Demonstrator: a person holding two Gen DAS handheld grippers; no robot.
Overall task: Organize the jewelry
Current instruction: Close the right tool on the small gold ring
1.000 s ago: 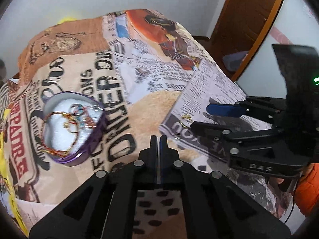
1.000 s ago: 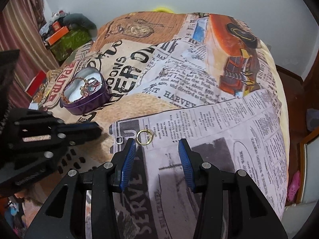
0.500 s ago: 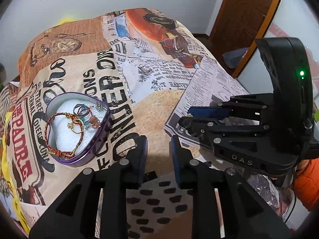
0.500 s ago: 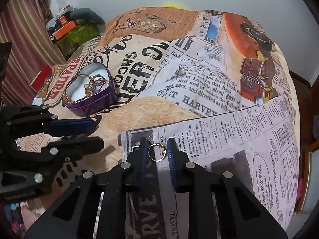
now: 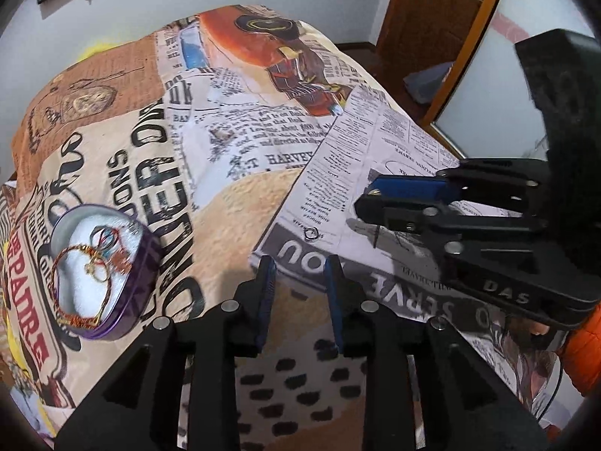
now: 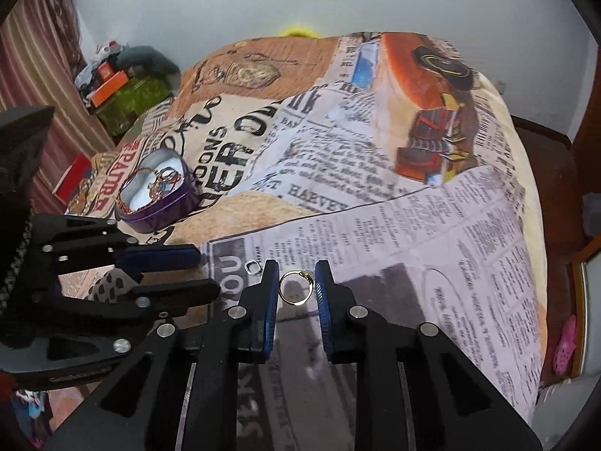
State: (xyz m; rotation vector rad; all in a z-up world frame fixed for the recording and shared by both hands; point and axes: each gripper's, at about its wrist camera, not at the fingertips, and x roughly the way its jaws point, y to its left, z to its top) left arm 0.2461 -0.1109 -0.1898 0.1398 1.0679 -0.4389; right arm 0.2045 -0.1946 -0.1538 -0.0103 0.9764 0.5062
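A purple heart-shaped tin [image 5: 109,267] with white padding holds a red-gold bracelet and rings; it also shows in the right wrist view [image 6: 157,195]. My right gripper [image 6: 296,282] is shut on a gold ring [image 6: 296,288], held just above the newspaper-print bedspread. A small silver ring [image 6: 252,267] lies on the bedspread left of it, also in the left wrist view [image 5: 311,233]. My left gripper [image 5: 300,268] is open and empty, just short of the silver ring. The right gripper shows at the right in the left wrist view [image 5: 375,203].
The bedspread [image 6: 375,150] covers a bed. Boxes and clutter [image 6: 120,90] stand at the far left by a striped curtain. A wooden door [image 5: 432,11] is at the back right. A pink sandal [image 6: 563,345] lies on the floor.
My right gripper closed on the gold ring and lifted it slightly. My left gripper opened from shut and moved toward the silver ring.
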